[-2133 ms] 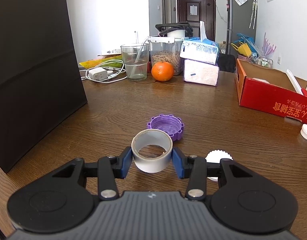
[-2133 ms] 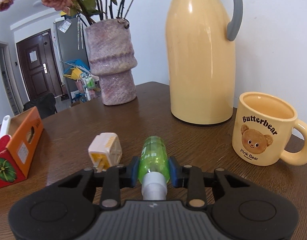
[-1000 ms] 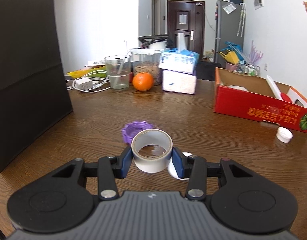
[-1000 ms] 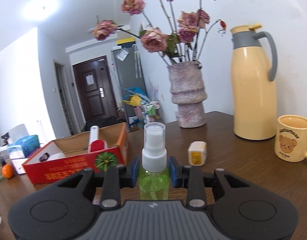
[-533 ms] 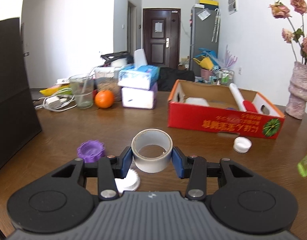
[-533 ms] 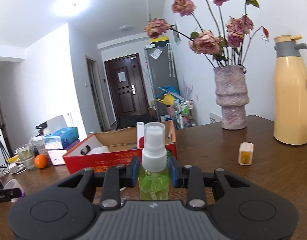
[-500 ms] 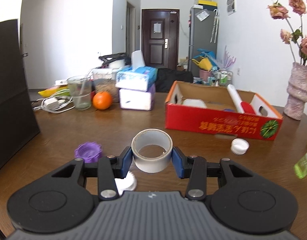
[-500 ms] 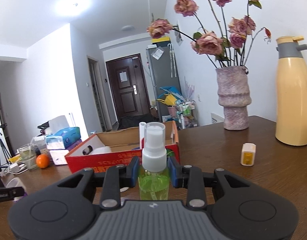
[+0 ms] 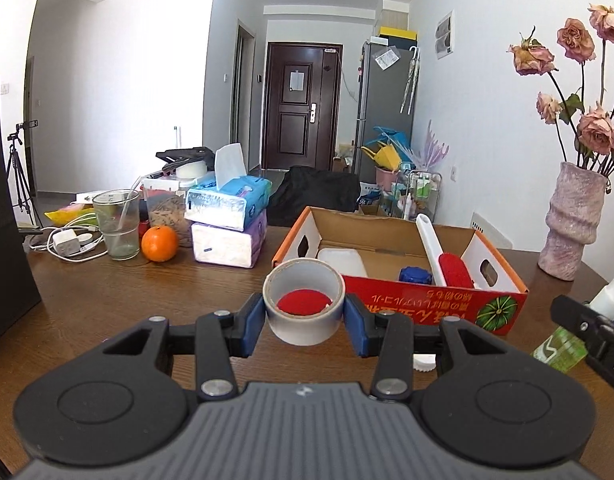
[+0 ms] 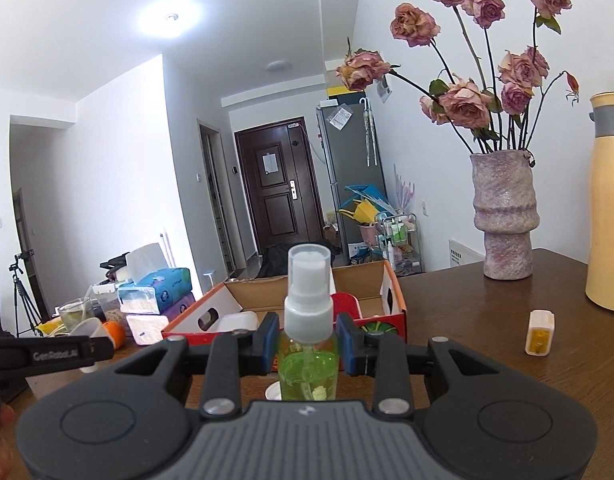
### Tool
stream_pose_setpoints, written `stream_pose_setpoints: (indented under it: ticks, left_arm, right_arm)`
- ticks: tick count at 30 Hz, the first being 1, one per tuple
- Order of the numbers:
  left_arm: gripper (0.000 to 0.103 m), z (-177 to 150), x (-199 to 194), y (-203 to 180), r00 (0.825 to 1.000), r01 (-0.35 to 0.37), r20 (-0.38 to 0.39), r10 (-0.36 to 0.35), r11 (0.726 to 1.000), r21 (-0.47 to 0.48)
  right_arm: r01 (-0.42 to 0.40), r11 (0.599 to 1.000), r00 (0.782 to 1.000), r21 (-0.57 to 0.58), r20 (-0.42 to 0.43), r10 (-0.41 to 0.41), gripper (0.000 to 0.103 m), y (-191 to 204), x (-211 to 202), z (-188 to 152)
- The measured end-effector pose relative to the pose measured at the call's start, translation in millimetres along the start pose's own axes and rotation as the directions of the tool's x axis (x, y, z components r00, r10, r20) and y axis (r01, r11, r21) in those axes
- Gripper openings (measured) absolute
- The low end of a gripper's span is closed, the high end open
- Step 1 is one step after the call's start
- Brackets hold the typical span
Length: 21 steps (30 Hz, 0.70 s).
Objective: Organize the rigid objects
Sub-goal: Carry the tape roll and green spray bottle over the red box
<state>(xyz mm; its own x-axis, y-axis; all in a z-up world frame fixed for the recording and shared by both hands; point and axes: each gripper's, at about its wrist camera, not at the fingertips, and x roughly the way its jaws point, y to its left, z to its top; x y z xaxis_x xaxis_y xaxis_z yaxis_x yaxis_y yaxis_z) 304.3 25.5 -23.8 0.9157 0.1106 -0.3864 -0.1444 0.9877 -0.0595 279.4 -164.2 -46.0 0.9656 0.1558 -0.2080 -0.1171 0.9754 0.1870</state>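
Tape roll (image 9: 304,301) is clamped in my left gripper (image 9: 304,322), before the red box (image 9: 423,304) holding a white tub (image 9: 343,261), blue cap (image 9: 415,275), red brush (image 9: 451,268). My right gripper (image 10: 307,342) clamps the green spray bottle (image 10: 307,344).

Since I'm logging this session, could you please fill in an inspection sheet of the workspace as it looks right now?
Surface: brown wooden table, in use.
Job's things: roll of tape and green spray bottle, both held; red cardboard box open, holding a lint roller, a blue cap and a white container.
Clutter: orange, glass, tissue packs, white cap, small yellow-and-white item.
Grippers: left gripper shut on the roll of tape; right gripper shut on the green spray bottle.
Cables: white charger and cord at the far left.
Surroundings: vase of roses, yellow thermos, door, fridge, tripod.
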Motion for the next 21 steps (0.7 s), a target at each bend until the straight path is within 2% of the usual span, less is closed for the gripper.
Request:
stream_pose_setpoints:
  ticks: [21]
  left_arm:
    - [0.044,22.5,59.0,-6.2,1.0,0.005,-0.008,-0.005,0.999,-0.037]
  right_arm:
    - [-0.007,1.0,1.0,0.007,0.018,0.007,0.03,6.6,59.4,10.5]
